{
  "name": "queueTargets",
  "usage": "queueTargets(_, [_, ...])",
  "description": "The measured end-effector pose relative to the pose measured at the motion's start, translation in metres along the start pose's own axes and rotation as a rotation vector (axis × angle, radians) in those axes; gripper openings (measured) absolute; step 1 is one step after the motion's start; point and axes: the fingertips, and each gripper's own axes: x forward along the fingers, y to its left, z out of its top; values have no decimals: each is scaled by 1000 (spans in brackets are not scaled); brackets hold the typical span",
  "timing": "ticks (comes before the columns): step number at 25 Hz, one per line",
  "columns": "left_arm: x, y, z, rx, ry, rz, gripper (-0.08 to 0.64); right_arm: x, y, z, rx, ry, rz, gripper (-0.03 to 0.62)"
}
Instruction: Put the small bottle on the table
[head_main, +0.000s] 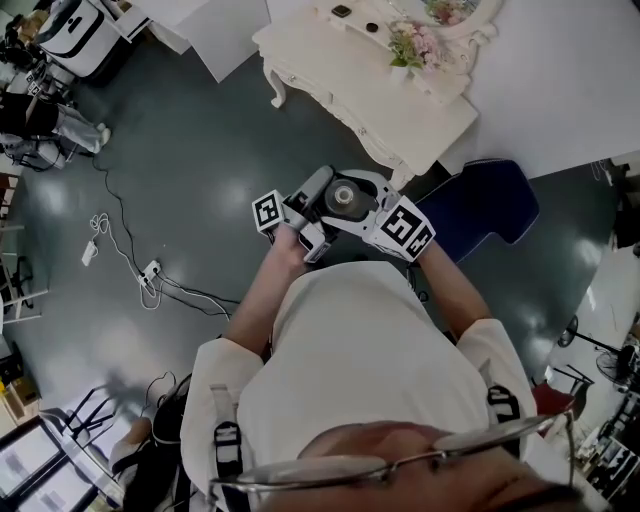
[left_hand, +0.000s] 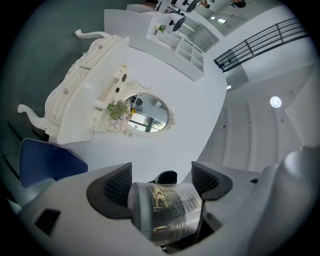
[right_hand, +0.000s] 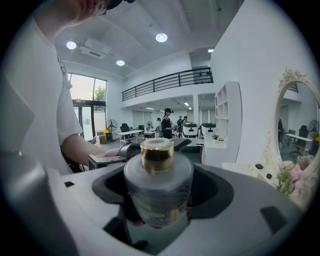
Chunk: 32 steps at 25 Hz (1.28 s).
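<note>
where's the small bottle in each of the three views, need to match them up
Head view: the small bottle is just above the centre, seen end-on as a grey disc.
Left gripper view: low centre, lying on its side between the jaws.
Right gripper view: low centre, between the jaws, gold cap pointing up the picture.
Shared landmark: the flowers, top right, left of centre, far right.

The left gripper (left_hand: 162, 181) has its dark ribbed fingers (left_hand: 112, 187) closed against a bottle (left_hand: 167, 210) with gold print, one on each side. Beyond stands a white carved worktop (left_hand: 80, 100) bearing an oval mirror (left_hand: 145, 114) and flowers (left_hand: 117, 109), with a blue chair (left_hand: 47, 162) beside it.
</note>
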Motion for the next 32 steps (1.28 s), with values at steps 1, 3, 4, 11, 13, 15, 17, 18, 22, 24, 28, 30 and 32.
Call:
queueTargets(1, [-1,-1,3,-1,4,0,374,3,0,1,0,0,-4,348])
queueTargets(3, [-4,-4,8,-3,12,1,374,10,0,3,-1,0,-11,348])
queueTargets(4, [-6,-5,11,-5,17,3,374,14,0,4,0,-1,-16,347])
queueTargets(11, [-22,-14,27,-15,50,20,374,40,5,10,12,-2,-43,347])
queueTargets(13, [-26,-16,31,-15,59,24,374,46,6,11,13,-4,-52,347])
queueTargets(15, [-29,-17,35,-16,69,30,374,51,6,13,16,-9,-63,347])
queueTargets(17, [-32,-18,38,-20,75,34,374,56,6,13,20,-9,-72,347])
queueTargets(18, [-33,-19,39,-22,78,35,374,57,6,13,23,-6,-75,347])
queueTargets(22, [-33,-18,42,-35,86,33,374,61,5,13,30,0,-83,347])
queueTargets(24, [-30,-17,46,-40,87,35,374,63,-1,13,33,3,-86,347])
queueTargets(28, [-21,-11,58,-44,80,47,374,67,-16,10,43,5,-80,347])
queueTargets(30, [-15,-7,67,-42,70,51,374,69,-26,9,47,0,-73,347])
queueTargets(32, [-6,-6,76,-40,58,48,374,70,-39,10,47,-5,-61,347])
